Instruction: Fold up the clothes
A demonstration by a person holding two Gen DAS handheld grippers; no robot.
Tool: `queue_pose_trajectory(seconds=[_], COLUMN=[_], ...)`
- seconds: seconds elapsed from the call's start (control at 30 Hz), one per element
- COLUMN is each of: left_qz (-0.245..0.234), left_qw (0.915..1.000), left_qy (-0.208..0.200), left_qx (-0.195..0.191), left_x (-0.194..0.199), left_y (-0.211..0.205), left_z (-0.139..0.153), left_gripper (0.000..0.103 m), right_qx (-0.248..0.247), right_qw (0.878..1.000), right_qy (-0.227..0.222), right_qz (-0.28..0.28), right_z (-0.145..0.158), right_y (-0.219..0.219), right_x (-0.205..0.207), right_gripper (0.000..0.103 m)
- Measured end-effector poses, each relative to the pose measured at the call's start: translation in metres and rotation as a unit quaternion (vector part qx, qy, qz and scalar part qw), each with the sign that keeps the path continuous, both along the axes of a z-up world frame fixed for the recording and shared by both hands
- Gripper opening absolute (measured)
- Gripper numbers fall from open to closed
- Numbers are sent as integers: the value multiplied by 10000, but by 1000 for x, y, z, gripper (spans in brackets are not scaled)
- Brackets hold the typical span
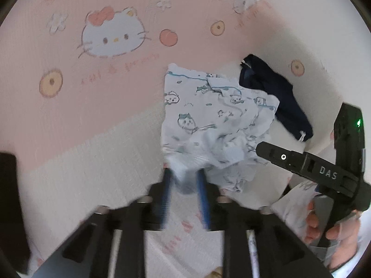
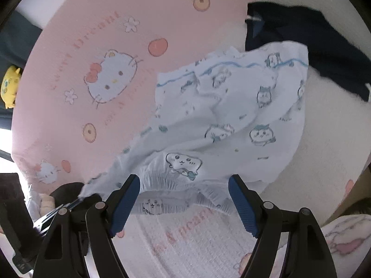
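A pale blue garment (image 1: 215,115) printed with cartoon animals lies crumpled on a pink and white cat-print sheet (image 1: 92,106). My left gripper (image 1: 184,176) points down at its near corner; the blurred blue fingers stand apart with a bunch of the cloth between them. In the right wrist view the same garment (image 2: 231,115) spreads out ahead, its gathered waistband (image 2: 167,185) nearest. My right gripper (image 2: 184,179) is wide open over that waistband, gripping nothing. One black finger (image 1: 276,156) of the right gripper shows beside the garment's right edge.
A dark navy garment (image 1: 276,92) (image 2: 313,46) lies just behind the pale one. A person's hand (image 1: 324,227) holds the right tool. A yellow plush toy (image 2: 9,88) sits past the sheet's left edge. Bare sheet (image 2: 81,46) stretches to the left.
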State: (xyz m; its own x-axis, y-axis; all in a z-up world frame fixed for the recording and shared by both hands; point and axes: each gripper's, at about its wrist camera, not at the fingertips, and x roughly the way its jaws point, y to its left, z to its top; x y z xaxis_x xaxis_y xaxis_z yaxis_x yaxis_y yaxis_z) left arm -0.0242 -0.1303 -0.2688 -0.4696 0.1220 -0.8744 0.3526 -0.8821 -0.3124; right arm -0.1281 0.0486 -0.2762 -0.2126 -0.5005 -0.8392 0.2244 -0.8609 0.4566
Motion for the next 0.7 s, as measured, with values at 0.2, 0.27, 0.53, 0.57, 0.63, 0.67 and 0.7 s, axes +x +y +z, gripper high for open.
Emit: queue_pose_trajectory(seconds=[0.2,0.27,0.53,0.57,0.63,0.67,0.7], left_qz=[320,237,-292,-363,-483,-492,-504], left_qw=[9983,9991,9982,9974,9962,9964,9967], left_qy=[-72,-153,-289,-319,-426,-440,-437], left_qx=[488,327,-433,-527,-585,-541,-472], left_x=[7,-1,-37,-42,-50,-53,-55], left_y=[-11,-8,21,25,33,35,37], left_z=[-7,-10,-25,-28,-35,-36,-38], left_gripper=[63,63,63,63,63,63,63], right_qx=[-431,-466,-583,-579,-572,-569,-563], right_qw=[9979,9971,9948,9949,9951,9953,9954], right_qy=[-174,-216,-370,-358,-302,-276,-257], right_qz=[-461,-552,-746,-747,-743,-733,-725], right_z=[-6,-11,-43,-46,-50,-52,-54], right_y=[15,17,31,32,33,32,32], right_x=[-1,-3,-11,-12,-15,-16,-18], right_gripper=[83,86,86,86,86,86,86])
